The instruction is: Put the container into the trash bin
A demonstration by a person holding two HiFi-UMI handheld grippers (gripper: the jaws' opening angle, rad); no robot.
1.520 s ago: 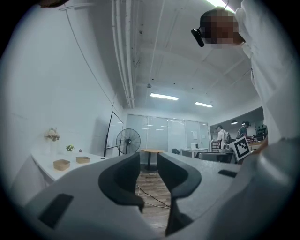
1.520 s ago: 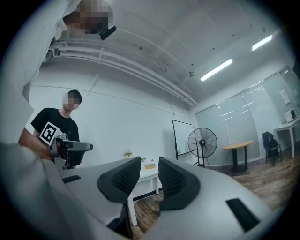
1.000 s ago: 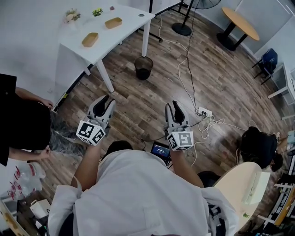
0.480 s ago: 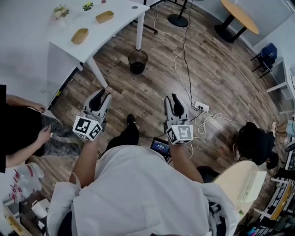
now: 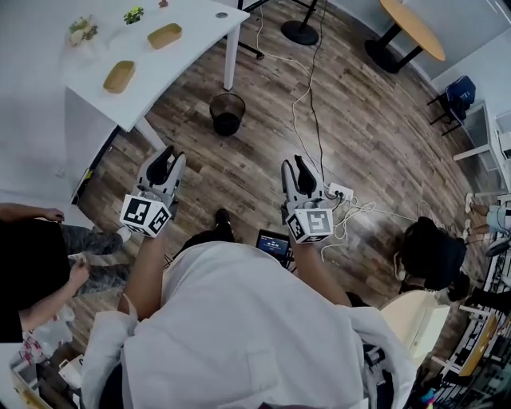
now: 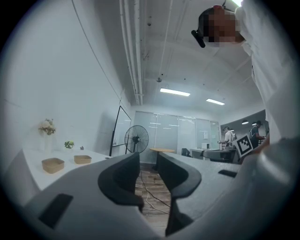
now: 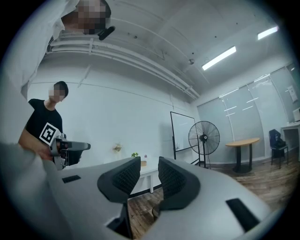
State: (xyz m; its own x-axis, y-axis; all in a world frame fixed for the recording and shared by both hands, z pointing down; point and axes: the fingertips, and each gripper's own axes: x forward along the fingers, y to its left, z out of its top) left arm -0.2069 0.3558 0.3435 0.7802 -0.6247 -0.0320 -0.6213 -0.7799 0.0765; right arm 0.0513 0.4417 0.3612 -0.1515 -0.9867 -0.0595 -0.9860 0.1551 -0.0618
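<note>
Two shallow tan containers [image 5: 119,76] [image 5: 164,35] lie on the white table [image 5: 192,24] at the upper left of the head view. The black trash bin [image 5: 227,113] stands on the wood floor beside the table leg. My left gripper [image 5: 173,154] and right gripper [image 5: 292,162] are held level over the floor, short of the bin, both open with nothing between the jaws. The left gripper view shows its open gripper [image 6: 149,176], with both containers [image 6: 52,164] [image 6: 82,159] off to the left. In the right gripper view the open gripper [image 7: 149,174] faces the table [image 7: 145,172].
A person in black [image 5: 32,264] stands at the left and another person [image 5: 431,252] sits at the right. A power strip [image 5: 341,192] and cables [image 5: 307,88] lie on the floor. A fan base [image 5: 299,32] and a round wooden table [image 5: 413,28] stand farther back.
Both grippers have travelled forward across the floor toward the table and bin, jaws unchanged. The person in black has slipped farther back at the left.
</note>
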